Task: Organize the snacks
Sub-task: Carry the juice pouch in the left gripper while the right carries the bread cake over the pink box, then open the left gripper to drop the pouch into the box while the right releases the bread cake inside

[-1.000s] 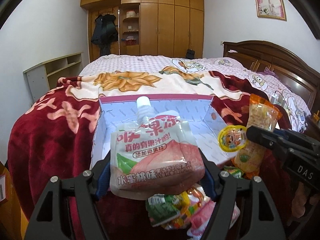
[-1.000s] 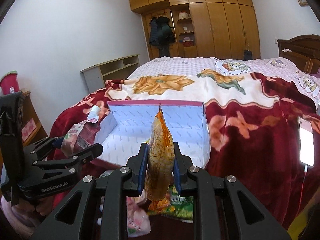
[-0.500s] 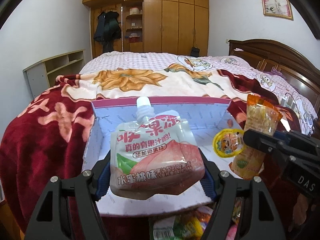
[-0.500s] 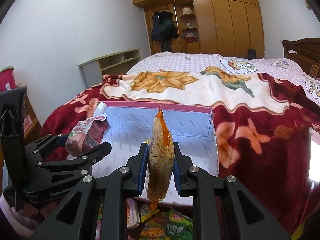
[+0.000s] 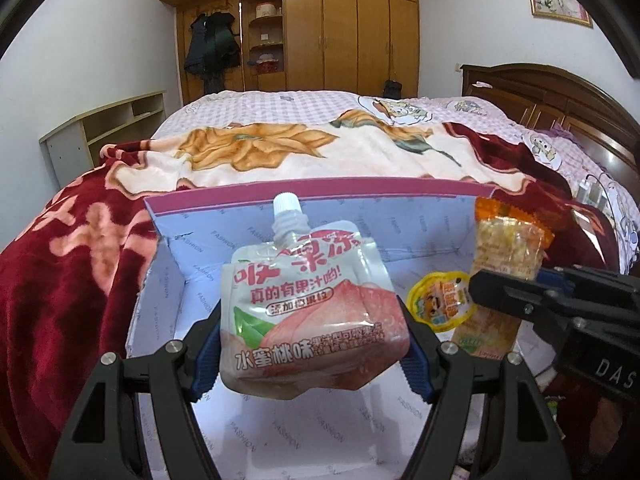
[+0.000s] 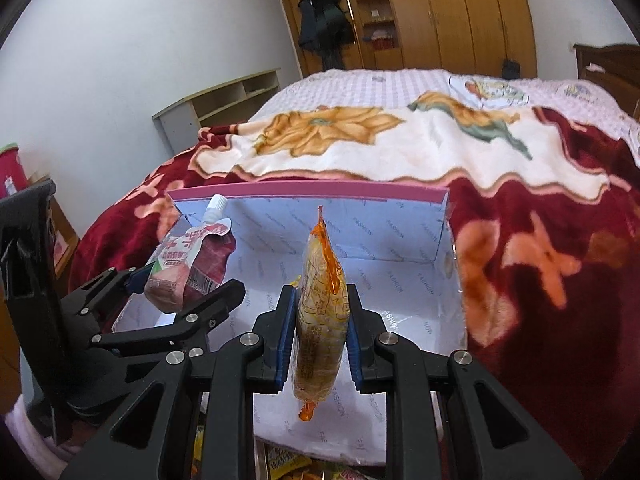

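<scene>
Pale lilac card printed with "FASHION" lines the open box (image 5: 420, 240), which is set on a red floral blanket (image 5: 72, 280) spread over the bed and is edged in pink along its far wall. A peach jelly pouch (image 5: 312, 312) with a white screw cap at 12 o'clock is clamped upright between the blue pads of the left gripper (image 5: 314, 354) and is held above the box floor. At 3 o'clock from the pouch, an orange-sealed snack packet (image 5: 504, 280) is pinched by the right gripper (image 5: 516, 304), also over the box. A round yellow-rimmed jelly cup (image 5: 438, 300) is seen lying inside the box between the two held snacks. From the right wrist view, the snack packet (image 6: 320, 304) is shown edge-on, squeezed between the pads of the right gripper (image 6: 320, 334), with the left gripper (image 6: 184, 292) and its pouch (image 6: 188, 264) at 9 o'clock. More wrapped snacks (image 6: 284, 460) are glimpsed at 6 o'clock, just outside the near edge of the box (image 6: 400, 240).
</scene>
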`<state>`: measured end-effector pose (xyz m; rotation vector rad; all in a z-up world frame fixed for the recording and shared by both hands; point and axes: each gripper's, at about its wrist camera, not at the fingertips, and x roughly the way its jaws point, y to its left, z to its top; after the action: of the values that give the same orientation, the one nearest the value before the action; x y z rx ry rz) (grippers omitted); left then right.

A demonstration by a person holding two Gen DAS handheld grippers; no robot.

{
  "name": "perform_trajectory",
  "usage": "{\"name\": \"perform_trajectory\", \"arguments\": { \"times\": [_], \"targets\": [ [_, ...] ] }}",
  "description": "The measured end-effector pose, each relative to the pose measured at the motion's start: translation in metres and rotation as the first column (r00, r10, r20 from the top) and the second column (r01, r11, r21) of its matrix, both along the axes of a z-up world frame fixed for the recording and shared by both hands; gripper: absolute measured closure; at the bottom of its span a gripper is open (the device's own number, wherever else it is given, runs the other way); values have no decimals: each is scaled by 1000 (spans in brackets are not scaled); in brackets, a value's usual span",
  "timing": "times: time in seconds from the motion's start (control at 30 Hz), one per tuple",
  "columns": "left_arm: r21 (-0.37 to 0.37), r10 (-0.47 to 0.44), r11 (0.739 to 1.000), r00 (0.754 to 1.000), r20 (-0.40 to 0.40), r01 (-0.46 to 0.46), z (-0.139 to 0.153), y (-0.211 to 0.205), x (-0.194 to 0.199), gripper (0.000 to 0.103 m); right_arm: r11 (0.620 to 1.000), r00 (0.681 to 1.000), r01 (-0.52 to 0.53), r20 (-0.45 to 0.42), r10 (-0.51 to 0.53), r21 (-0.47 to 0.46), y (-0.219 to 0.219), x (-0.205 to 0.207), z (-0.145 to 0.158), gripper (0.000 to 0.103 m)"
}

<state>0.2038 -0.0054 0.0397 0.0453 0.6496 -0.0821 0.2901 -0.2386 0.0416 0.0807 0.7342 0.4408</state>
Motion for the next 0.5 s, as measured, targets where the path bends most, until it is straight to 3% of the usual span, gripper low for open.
{"name": "perform_trajectory", "arguments": {
  "times": [0.5],
  "targets": [
    [-17,19,1000,997,-80,-21,-15,2,16,26,1000,997,-12,-82,13,13,0,22,-15,79]
  ]
}}
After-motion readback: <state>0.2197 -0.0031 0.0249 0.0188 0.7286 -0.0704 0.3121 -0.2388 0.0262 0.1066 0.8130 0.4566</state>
